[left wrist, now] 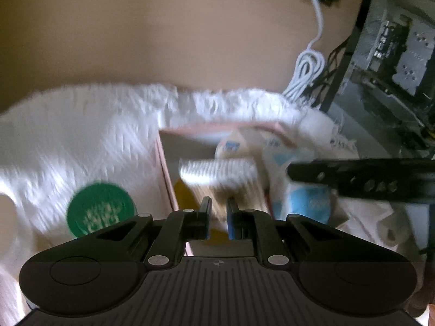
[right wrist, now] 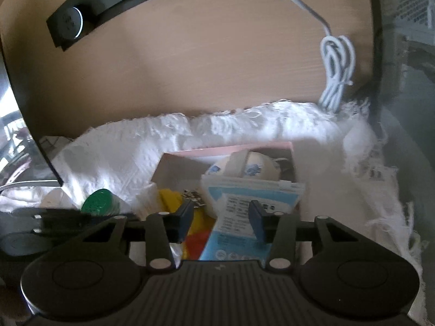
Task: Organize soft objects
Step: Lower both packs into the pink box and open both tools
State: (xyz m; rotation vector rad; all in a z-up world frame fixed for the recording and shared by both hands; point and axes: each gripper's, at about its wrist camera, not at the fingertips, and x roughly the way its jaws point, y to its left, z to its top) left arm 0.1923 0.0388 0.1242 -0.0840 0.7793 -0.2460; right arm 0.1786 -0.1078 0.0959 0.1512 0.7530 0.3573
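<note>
On the table [right wrist: 206, 62] a white fluffy rug [right wrist: 130, 146] carries a pink box [right wrist: 225, 148], which already holds a roundish white and blue bundle [right wrist: 244, 165], a blue and white packet [right wrist: 252, 193] and something yellow [right wrist: 170, 198], so the sorting looks well under way. A green-lidded container [left wrist: 100, 209] sits outside the box on the rug, seemingly yet to be dealt with. The left gripper [left wrist: 218, 212] has its jaws nearly together on a blurred bundle of cotton swabs [left wrist: 217, 172] above the box, while the right gripper [right wrist: 221, 218] has its jaws apart on either side of the packet, and I cannot tell whether they press it.
</note>
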